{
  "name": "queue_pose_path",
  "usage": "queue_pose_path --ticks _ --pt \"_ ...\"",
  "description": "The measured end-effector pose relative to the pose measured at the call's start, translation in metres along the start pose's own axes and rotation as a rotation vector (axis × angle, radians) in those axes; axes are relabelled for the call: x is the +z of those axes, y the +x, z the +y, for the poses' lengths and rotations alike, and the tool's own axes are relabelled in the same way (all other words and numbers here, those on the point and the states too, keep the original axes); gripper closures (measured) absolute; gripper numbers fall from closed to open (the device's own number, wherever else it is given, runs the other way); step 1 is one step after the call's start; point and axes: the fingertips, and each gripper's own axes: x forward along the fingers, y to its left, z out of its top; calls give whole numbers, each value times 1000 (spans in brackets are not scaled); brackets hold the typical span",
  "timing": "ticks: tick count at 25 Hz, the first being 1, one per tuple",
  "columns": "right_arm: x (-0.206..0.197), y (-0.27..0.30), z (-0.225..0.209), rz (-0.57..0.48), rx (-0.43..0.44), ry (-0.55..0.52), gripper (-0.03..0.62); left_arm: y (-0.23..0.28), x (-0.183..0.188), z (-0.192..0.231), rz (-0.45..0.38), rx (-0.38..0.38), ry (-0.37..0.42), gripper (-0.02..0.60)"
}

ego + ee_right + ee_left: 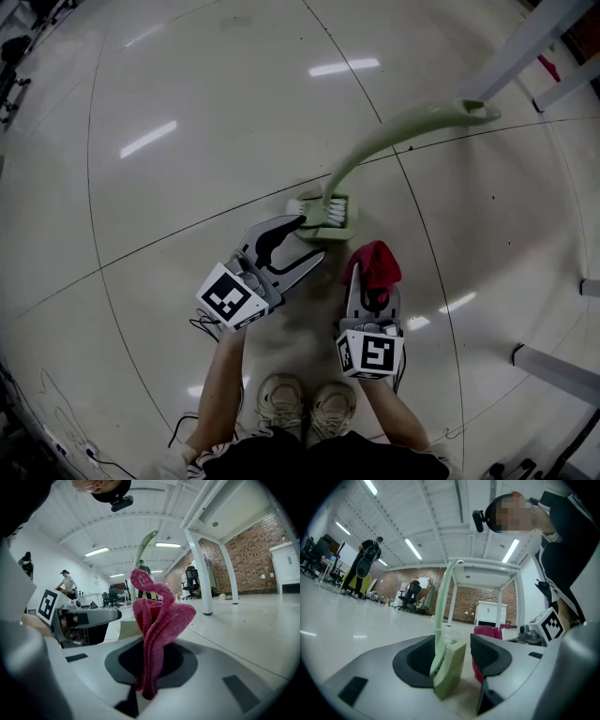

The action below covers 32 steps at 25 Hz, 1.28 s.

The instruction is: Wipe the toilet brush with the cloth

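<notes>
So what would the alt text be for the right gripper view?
A grey claw is clamped on a crumpled pink cloth that stands up between its jaws. Behind it a pale green brush handle rises, with the other claw at left.

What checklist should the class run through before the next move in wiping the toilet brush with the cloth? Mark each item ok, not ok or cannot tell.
1. Cloth held: ok. The right tongs are shut on it.
2. Free cloth to wipe with: ok. A bunch stands out beyond the jaws.
3. Toilet brush standing on the floor: ok.
4. Brush steadied: not ok. The left tongs are open around its green base, with a gap at one pad.
5. Cloth touching brush: cannot tell. It is close beside the base.
</notes>
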Motion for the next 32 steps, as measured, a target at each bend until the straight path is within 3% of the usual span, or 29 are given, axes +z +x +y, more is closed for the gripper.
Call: queue_pose_path --ticks 5,14,21,28,32 --pt "9 0 -8 -24 -2 0 563 16 -17 -3 70 -16 26 365" --pt "-1 19 15 1 90 -41 563 18 -20 -17 64 -53 -34 365" --pt "5 37 3 -15 82 -78 563 20 -20 -30 72 -71 -80 365" --pt "7 48 -4 -23 74 -113 563 24 -18 -30 63 -44 -138 365" --pt "7 47 -1 -17 75 -111 563 4 3 -18 4 19 -87 365"
